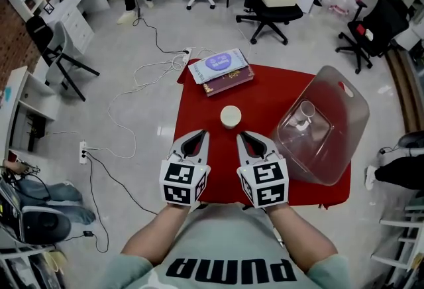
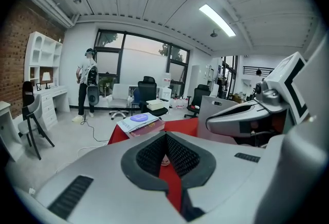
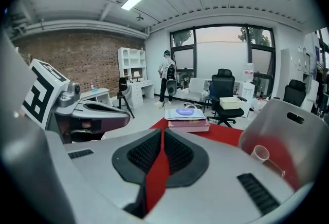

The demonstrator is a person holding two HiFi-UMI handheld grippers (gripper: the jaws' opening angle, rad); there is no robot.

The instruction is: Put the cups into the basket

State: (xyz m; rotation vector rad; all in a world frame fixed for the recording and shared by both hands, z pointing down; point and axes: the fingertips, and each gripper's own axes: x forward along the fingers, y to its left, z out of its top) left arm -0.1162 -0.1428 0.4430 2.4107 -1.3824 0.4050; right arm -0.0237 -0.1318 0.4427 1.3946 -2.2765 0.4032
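Both grippers are hovering side by side over the near edge of the red table [image 1: 265, 92], with a strip of bare red lying open ahead of them. Far left corner: the books [image 1: 220, 69] are taking it up, the top one poking out past the far edge. The right side is crowded, with the clear basket [image 1: 344, 122] lying there, and its outer side seems to be hanging out past the table's right edge. The middle of the table is staying free, apart from one cup.

Counting now: two cups, two books, one basket. The loose cup [image 1: 230, 116] is standing upright on the red, near the centre and just beyond the fingertips, between the two grippers' lines. The second cup [image 1: 306, 111] is lying tilted inside the basket (the right gripper view is catching it well through the clear wall).

Fingers: the left gripper [image 1: 202, 132] is showing its jaws drawn together at the tips, gripping nothing. The right gripper [image 1: 242, 134] is matching it, with jaws closed, nothing between them and touching nothing.
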